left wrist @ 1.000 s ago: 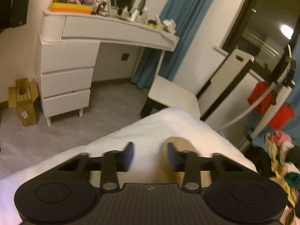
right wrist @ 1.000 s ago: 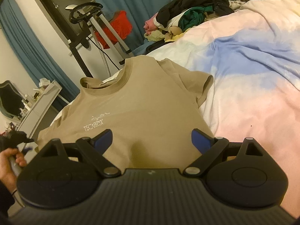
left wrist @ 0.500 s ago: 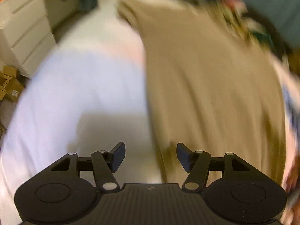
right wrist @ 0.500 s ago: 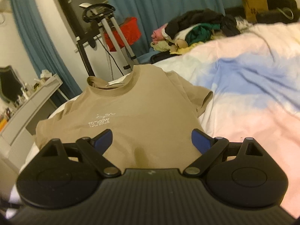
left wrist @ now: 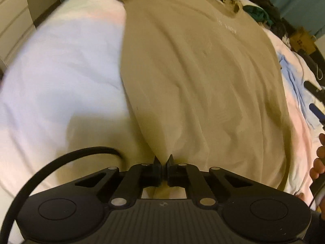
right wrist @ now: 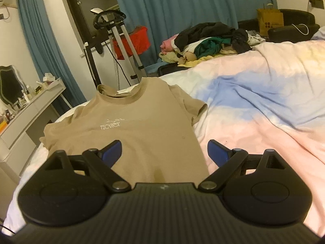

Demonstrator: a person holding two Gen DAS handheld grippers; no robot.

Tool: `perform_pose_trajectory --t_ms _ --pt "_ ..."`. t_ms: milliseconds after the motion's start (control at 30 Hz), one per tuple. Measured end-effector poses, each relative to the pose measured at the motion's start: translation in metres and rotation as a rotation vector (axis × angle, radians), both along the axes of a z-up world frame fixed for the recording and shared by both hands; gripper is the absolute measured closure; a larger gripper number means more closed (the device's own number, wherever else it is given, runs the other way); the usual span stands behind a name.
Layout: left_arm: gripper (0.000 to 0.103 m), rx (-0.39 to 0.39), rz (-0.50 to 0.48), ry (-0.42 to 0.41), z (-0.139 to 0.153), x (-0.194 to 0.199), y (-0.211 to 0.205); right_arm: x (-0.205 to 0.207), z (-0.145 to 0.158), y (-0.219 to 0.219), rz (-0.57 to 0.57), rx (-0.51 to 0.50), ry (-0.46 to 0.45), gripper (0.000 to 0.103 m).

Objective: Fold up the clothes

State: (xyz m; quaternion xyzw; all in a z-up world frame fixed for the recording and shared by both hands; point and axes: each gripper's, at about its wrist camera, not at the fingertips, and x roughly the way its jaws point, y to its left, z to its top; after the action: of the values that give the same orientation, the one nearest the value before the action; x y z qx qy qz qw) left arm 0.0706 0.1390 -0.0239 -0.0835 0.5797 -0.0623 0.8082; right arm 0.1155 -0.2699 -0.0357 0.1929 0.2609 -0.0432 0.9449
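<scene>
A tan T-shirt (left wrist: 199, 77) lies flat, front up, on the bed, its collar at the far end. It also shows in the right wrist view (right wrist: 142, 130) with white chest lettering. My left gripper (left wrist: 163, 160) is shut on the shirt's bottom hem at its left corner. My right gripper (right wrist: 164, 152) is open and empty, hovering over the shirt's lower right hem, with the hem edge between its blue fingertips (right wrist: 112, 149).
The bed has a pastel pink, blue and white duvet (right wrist: 264, 105). A heap of clothes (right wrist: 211, 40) lies at the far side. A garment steamer stand (right wrist: 117, 40) and a white dresser (right wrist: 30, 109) stand beyond the bed.
My left gripper swung from the dresser down to the shirt and closed on its hem. My right gripper stayed open over the hem while its view tilted up a little.
</scene>
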Motion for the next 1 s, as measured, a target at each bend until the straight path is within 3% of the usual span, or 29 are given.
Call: perform_pose_trajectory --t_ms 133,233,300,367,400,467,533,600,667,833,900,1000 --pt "0.099 0.134 0.054 0.054 0.013 0.002 0.043 0.006 -0.006 -0.003 -0.006 0.011 0.015 0.011" --pt "0.097 0.192 0.099 0.108 0.010 0.005 0.067 0.009 -0.006 -0.007 -0.016 0.027 0.012 0.011" --pt "0.093 0.200 0.114 0.112 0.010 0.007 0.070 0.008 -0.005 -0.011 -0.024 0.041 0.010 0.011" --pt "0.081 0.208 0.115 0.091 0.014 0.012 0.058 0.006 -0.004 -0.017 -0.036 0.058 0.007 0.011" --pt "0.078 0.217 0.109 0.067 0.017 0.009 0.057 0.005 -0.003 -0.021 -0.042 0.074 0.005 0.011" --pt "0.056 0.230 0.081 0.002 0.028 0.008 0.047 0.003 -0.002 -0.029 -0.055 0.108 -0.001 0.011" --pt "0.045 0.219 0.063 -0.074 0.041 0.006 0.034 0.002 -0.001 -0.037 -0.073 0.149 -0.012 0.011" --pt "0.043 0.201 0.045 -0.164 0.060 0.008 0.017 0.003 -0.001 -0.046 -0.095 0.189 -0.023 0.011" --pt "0.035 0.186 0.029 -0.244 0.078 0.012 -0.004 0.003 -0.003 -0.058 -0.118 0.244 -0.032 0.011" --pt "0.028 0.106 -0.017 -0.440 0.127 0.021 -0.073 0.002 -0.013 -0.091 -0.164 0.443 -0.066 0.010" --pt "0.024 0.080 -0.034 -0.519 0.142 0.022 -0.101 0.005 -0.018 -0.100 -0.175 0.512 -0.069 0.024" --pt "0.022 0.039 -0.051 -0.606 0.149 0.027 -0.138 0.017 -0.027 -0.109 -0.190 0.554 -0.064 0.029"
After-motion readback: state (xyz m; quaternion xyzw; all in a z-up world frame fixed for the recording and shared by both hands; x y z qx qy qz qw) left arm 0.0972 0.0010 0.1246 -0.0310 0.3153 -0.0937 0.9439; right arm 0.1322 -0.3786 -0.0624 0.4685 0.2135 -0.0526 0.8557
